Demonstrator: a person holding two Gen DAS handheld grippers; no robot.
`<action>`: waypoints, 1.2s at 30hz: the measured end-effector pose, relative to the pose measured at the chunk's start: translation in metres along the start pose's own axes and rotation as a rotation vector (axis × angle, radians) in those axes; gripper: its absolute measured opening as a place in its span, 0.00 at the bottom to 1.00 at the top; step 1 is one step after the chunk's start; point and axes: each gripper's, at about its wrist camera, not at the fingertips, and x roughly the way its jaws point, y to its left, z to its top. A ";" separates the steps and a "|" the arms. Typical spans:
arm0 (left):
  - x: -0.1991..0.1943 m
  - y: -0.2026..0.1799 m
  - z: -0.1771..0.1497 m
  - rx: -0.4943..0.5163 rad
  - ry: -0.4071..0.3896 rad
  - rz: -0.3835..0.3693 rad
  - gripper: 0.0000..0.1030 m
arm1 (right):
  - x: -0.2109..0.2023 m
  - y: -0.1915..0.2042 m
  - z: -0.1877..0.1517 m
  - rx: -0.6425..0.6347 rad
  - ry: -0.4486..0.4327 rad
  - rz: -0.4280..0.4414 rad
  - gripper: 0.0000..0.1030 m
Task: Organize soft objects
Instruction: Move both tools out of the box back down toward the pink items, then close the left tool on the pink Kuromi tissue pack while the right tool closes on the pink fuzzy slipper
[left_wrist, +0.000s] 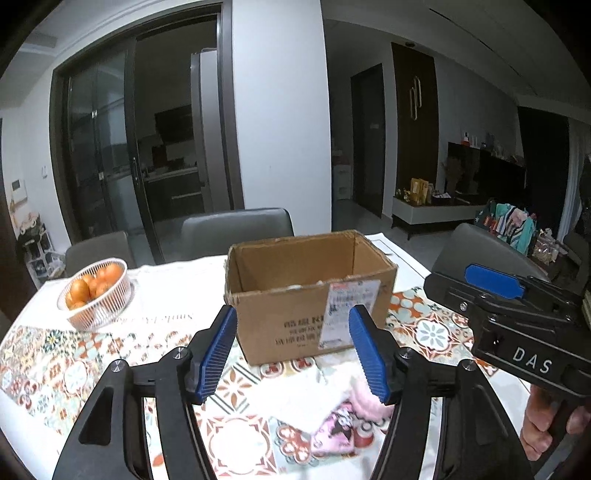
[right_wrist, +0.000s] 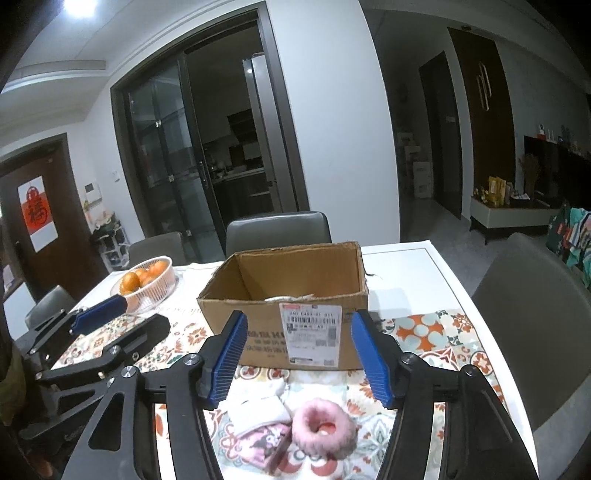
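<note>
So both tools are up off the counter (right_wrist: 417, 266) right now, nothing in either one. The left tool (left_wrist: 293, 354) has its blue pads spread wide, and the right tool (right_wrist: 299, 356) is spread just as wide, both aimed at the same little heap of soft stuff lying just in front of the cardboard box (right_wrist: 284, 291).

The heap: a fluffy pink ring (right_wrist: 325, 428), scrunchie-looking, sits nearest the right tool. Touching it on the left are a folded white cloth (right_wrist: 258, 402) and a pink printed piece (right_wrist: 264, 441), maybe socks, hard to tell. The box is open on top and already has something pale in the bottom.

If I were doing it, I'd take the ring first with the right tool since it lies on top at the edge of the pile. Come straight down, put one pad through the hole and one outside, or just pinch across the whole fluffy rim, and squeeze properly because plush squashes and slips. Lift clear before swinging over the box wall so it doesn't snag the ragged cardboard edge. Keep the left tool out of the way, those two are close. The basket of oranges (right_wrist: 147, 282) is well off to the side, no worry there.
</note>
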 end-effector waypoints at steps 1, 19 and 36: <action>-0.002 -0.001 -0.003 -0.005 0.002 0.004 0.61 | -0.002 0.000 -0.002 0.001 0.001 0.005 0.62; -0.011 -0.015 -0.062 -0.053 0.070 0.046 0.65 | -0.004 -0.006 -0.049 -0.055 0.086 0.040 0.64; 0.026 -0.024 -0.110 -0.078 0.248 -0.003 0.71 | 0.036 -0.020 -0.088 -0.069 0.246 0.092 0.64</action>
